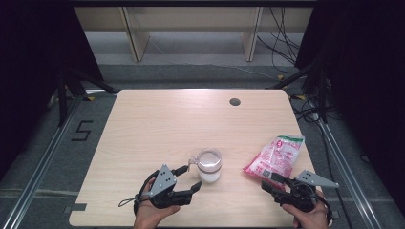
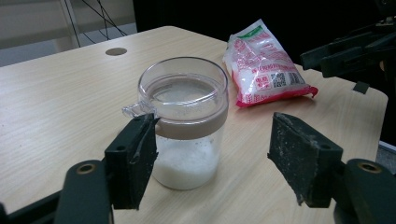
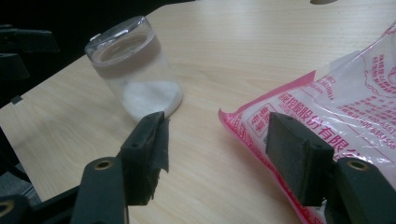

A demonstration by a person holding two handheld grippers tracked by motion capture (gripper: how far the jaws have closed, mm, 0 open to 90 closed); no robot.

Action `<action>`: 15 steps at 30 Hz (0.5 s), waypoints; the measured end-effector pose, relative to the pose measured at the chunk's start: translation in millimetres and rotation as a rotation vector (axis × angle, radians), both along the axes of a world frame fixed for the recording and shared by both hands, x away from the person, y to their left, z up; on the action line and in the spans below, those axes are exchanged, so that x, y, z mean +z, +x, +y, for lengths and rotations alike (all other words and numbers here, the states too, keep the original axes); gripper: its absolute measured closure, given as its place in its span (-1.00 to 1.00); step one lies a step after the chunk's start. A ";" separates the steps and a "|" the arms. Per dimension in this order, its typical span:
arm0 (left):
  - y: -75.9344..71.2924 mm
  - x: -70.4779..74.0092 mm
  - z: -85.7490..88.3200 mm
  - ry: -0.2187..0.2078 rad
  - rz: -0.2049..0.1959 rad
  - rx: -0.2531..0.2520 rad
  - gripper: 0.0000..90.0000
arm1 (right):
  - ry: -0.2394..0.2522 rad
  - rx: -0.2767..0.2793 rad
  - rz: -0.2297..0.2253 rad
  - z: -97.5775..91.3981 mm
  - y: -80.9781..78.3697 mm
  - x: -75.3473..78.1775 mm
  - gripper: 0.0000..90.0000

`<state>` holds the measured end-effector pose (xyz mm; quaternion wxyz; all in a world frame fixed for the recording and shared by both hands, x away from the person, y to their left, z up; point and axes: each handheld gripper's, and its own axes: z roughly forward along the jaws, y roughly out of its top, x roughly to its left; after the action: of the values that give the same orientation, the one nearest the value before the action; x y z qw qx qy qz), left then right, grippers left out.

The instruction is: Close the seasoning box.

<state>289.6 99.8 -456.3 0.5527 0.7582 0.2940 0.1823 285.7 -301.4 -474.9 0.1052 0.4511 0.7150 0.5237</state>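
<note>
A clear plastic jar [image 1: 209, 164] with a brown band, a small spout tab and white powder at its bottom stands upright on the wooden table [image 1: 157, 124]. My left gripper [image 1: 192, 176] is just in front of it, jaws open. In the left gripper view the jar [image 2: 184, 116] stands by the left pad [image 2: 135, 158], well apart from the right pad. A pink and white bag [image 1: 275, 156] lies flat to the jar's right. My right gripper [image 1: 269, 182] is at its near corner, open. In the right gripper view the bag's edge [image 3: 345, 107] lies below the right pad [image 3: 299, 156].
A round grey grommet [image 1: 234, 101] sits in the table's far right part. Dark stands and cables surround the table on the floor. The table's front edge runs close under both hands. The other gripper [image 2: 348, 49] shows at the upper right of the left gripper view.
</note>
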 end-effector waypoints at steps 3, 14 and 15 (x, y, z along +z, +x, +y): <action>-2.8 -2.1 -2.6 -0.024 0.017 0.013 -0.36 | -0.002 0.008 -0.025 2.1 1.1 -1.3 -0.16; -11.2 -6.7 -6.9 -0.017 0.015 -0.024 -0.41 | -0.034 0.041 -0.038 6.3 -0.4 -1.6 -0.18; -12.3 -8.4 -9.5 -0.035 0.032 -0.019 -0.42 | -0.051 0.041 -0.032 6.4 -0.4 -1.8 -0.18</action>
<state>277.3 90.2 -464.7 0.5629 0.7538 0.2988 0.1599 285.3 -295.0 -476.7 0.1171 0.4250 0.7354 0.5146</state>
